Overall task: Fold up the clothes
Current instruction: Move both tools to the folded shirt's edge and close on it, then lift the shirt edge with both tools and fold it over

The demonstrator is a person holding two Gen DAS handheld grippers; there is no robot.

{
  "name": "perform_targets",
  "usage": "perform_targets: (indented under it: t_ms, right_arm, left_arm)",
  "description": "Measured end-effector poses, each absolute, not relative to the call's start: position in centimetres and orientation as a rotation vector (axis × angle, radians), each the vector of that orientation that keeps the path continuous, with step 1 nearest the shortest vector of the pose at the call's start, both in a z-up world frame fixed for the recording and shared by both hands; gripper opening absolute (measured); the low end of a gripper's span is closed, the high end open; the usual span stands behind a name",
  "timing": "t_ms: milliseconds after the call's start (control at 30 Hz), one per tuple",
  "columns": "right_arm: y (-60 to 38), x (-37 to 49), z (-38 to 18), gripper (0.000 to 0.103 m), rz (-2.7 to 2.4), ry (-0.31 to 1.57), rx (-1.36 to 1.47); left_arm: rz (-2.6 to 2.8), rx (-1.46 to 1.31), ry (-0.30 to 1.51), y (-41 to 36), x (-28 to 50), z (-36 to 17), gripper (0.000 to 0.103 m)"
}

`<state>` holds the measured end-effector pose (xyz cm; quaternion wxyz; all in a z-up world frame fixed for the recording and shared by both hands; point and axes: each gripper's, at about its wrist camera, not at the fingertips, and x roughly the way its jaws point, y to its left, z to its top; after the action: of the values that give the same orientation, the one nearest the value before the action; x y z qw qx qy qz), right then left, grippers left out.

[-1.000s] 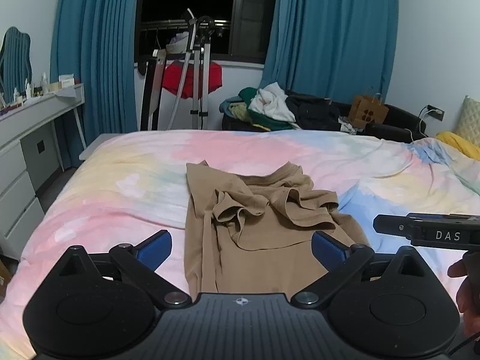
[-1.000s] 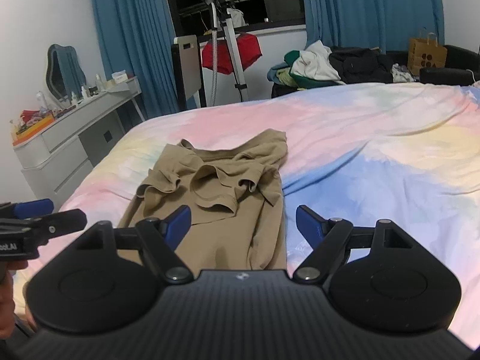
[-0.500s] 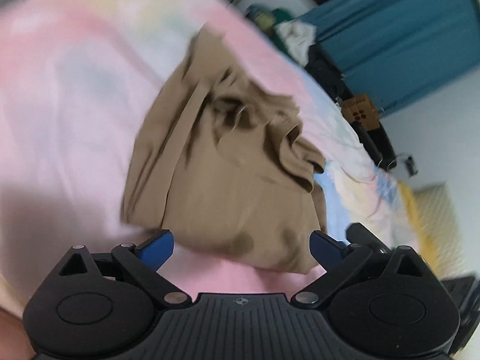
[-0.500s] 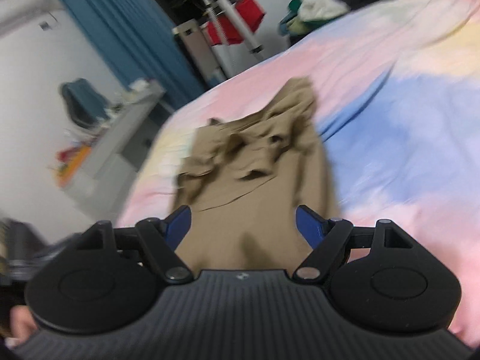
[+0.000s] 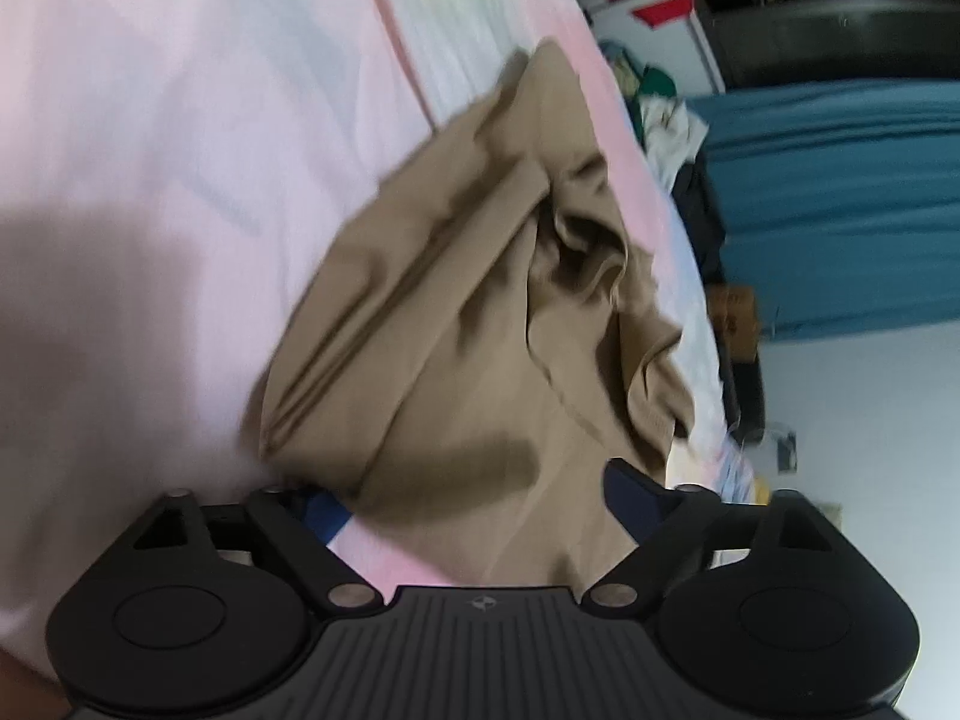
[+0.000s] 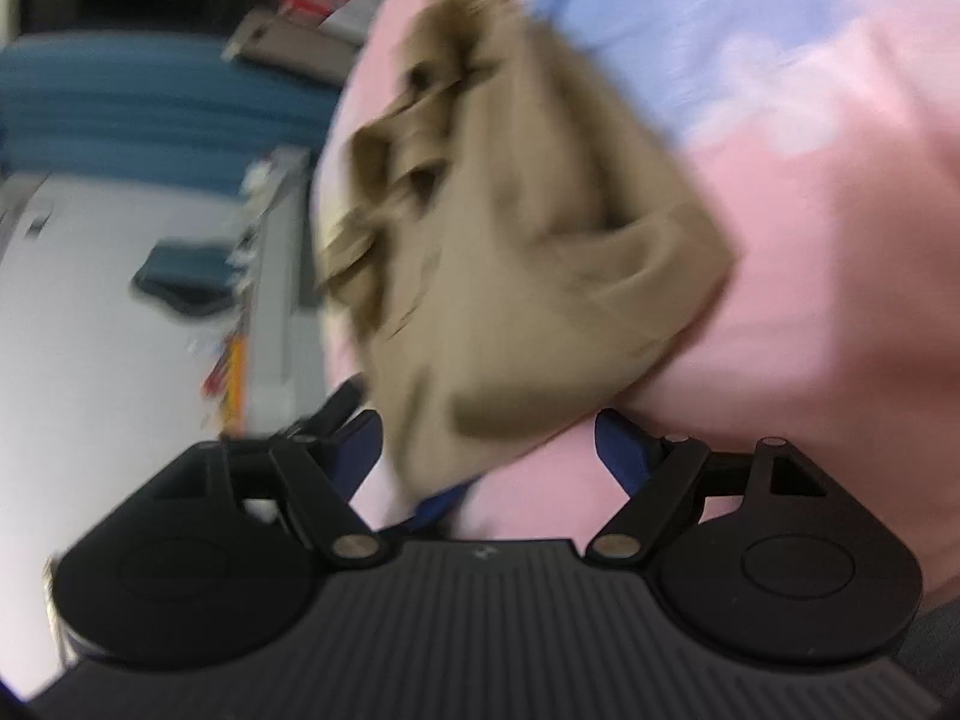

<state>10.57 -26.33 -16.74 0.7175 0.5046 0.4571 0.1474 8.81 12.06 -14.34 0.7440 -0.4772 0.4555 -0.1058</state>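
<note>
Garment [image 5: 480,324]: plain tan-brown all over, no print, darker brown in its creases.
Bedsheet [image 5: 180,120]: pastel tie-dye, mostly pale pink, with a whitish-blue and faint yellow band towards the far edge; in the right wrist view [image 6: 810,150] pink beside a soft periwinkle-blue patch.
Left hand-held gripper [image 5: 474,498]: matte black body, royal-blue pads, silver pivot pins.
Right hand-held gripper [image 6: 486,450]: the same black and blue.
Curtain [image 5: 840,204]: solid teal-blue.
Hanging cloth [image 5: 654,6]: red.
</note>
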Motion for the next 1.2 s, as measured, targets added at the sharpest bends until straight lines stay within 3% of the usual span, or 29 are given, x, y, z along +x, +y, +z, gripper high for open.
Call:
perform_targets:
  t_ms: [100,167,233,300,367,467,833,1200]
  right_arm:
    - [-26.6,10.9,-16.9,0.074,0.3,0.954,1.143]
    - [-26.4,11.1,-16.4,0.061,0.285,0.92,1.109]
    - [-26.0,11.1,-16.0,0.04,0.274,0.891,1.071]
    - [-25.8,11.0,-15.6,0.032,0.28,0.873,1.05]
    - [-25.8,11.0,-15.2,0.027,0.29,0.854,1.03]
    - [-26.2,11.2,-13.7,0.024,0.308,0.82,1.006]
    - [-27.8,8.6,-4.6,0.023,0.347,0.674,1.009]
    - [-28.4,-2.8,-5.9,0.023,0.353,0.771,1.045]
  left_arm:
    - [-0.238,-1.022,0.964,11.6,9.1,-14.1,0.075]
    - [-0.212,-0.978,0.953,11.4,9.2,-13.8,0.063]
    - [-0.194,-0.943,0.935,11.1,9.2,-13.4,0.054]
    - [-0.184,-0.934,0.923,11.2,9.2,-13.0,0.041]
    - [-0.175,-0.927,0.912,11.2,9.2,-12.6,0.026]
    - [-0.179,-0.949,0.873,11.9,8.9,-11.4,0.016]
    - [-0.253,-0.913,0.748,11.6,3.9,-0.2,0.012]
    - [-0.246,-0.915,0.848,12.1,-9.0,0.4,0.012]
